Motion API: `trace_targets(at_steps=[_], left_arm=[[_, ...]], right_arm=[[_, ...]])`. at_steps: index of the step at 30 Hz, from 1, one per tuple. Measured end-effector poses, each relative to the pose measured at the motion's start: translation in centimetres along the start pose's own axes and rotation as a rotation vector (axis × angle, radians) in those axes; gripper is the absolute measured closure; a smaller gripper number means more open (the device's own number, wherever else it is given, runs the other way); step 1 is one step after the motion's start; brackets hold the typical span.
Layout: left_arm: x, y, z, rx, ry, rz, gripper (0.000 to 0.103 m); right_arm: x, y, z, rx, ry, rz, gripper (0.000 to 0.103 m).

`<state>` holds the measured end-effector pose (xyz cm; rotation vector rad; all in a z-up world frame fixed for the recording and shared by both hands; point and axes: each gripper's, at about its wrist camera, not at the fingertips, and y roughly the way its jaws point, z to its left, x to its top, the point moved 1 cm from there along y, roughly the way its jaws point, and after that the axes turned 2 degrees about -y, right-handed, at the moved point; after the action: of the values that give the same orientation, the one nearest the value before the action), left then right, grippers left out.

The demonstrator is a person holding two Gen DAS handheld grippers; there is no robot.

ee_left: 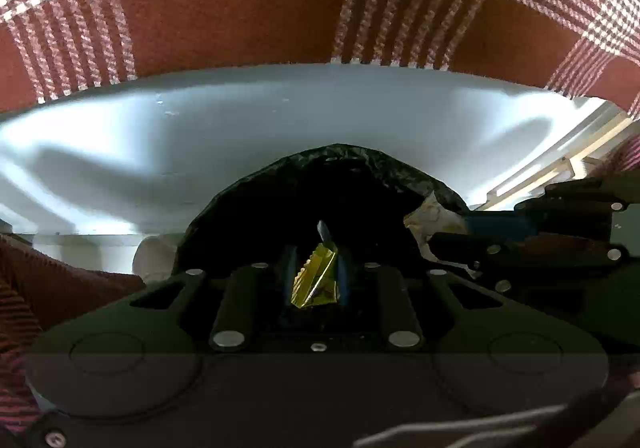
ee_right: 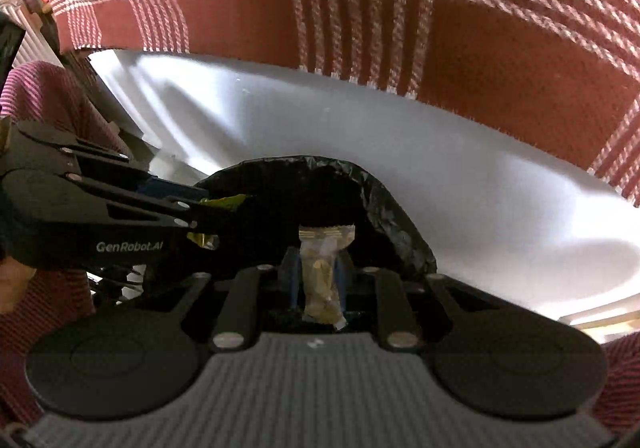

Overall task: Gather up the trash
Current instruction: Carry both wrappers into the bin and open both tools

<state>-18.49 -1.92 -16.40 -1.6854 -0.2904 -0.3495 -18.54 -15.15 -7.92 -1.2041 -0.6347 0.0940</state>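
A black bin bag (ee_left: 344,175) opens just ahead of both grippers, its rim (ee_right: 384,203) curving over a dark inside. My left gripper (ee_left: 316,276) is shut on a shiny yellow-gold wrapper (ee_left: 314,280) held over the bag's mouth. The same gripper (ee_right: 208,219) comes in from the left in the right wrist view, with the yellow wrapper (ee_right: 224,201) at its tips. My right gripper (ee_right: 320,280) is shut on a clear, crumpled packet (ee_right: 322,272) with gold-brown bits. Seen from the left wrist, that gripper (ee_left: 440,226) reaches in from the right with the pale packet (ee_left: 428,219).
A white table edge (ee_left: 240,135) runs behind the bag, covered above by a red and white checked cloth (ee_left: 240,7). A person's red striped sleeves (ee_right: 44,103) flank the grippers. A pale wooden frame (ee_left: 576,163) shows at the right.
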Motion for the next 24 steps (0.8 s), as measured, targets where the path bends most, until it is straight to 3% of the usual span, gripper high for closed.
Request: trace_targets(at_steps=[2, 4, 6, 8, 17, 21, 24], left_arm=[[0.1, 0.0, 0.1, 0.003, -0.001, 0.004, 0.081], [0.3, 0.2, 0.1, 0.003, -0.006, 0.009, 0.073], [0.2, 0.0, 0.2, 0.001, -0.015, 0.009, 0.058], [0.1, -0.2, 0.3, 0.009, -0.017, 0.007, 0.055], [0.7, -1.7, 0.4, 0.052, -0.018, -0.012, 0.026], [2.0, -4.3, 0.3, 0.029, 0.026, -0.072, 0.019], [3.6, -7.2, -0.2, 0.024, 0.129, -0.147, 0.015]], right_arm=[[0.2, 0.1, 0.0, 0.001, -0.002, 0.000, 0.073], [0.2, 0.1, -0.1, 0.001, -0.003, 0.000, 0.059], [0.3, 0.0, -0.1, 0.004, -0.003, -0.002, 0.054], [0.2, -0.1, -0.1, 0.001, -0.006, -0.002, 0.046], [0.4, -1.0, -0.6, -0.002, 0.019, -0.024, 0.039], [1.2, -3.3, -0.5, -0.031, -0.027, -0.108, 0.031], [2.4, -6.1, -0.8, -0.046, -0.073, -0.196, 0.023]])
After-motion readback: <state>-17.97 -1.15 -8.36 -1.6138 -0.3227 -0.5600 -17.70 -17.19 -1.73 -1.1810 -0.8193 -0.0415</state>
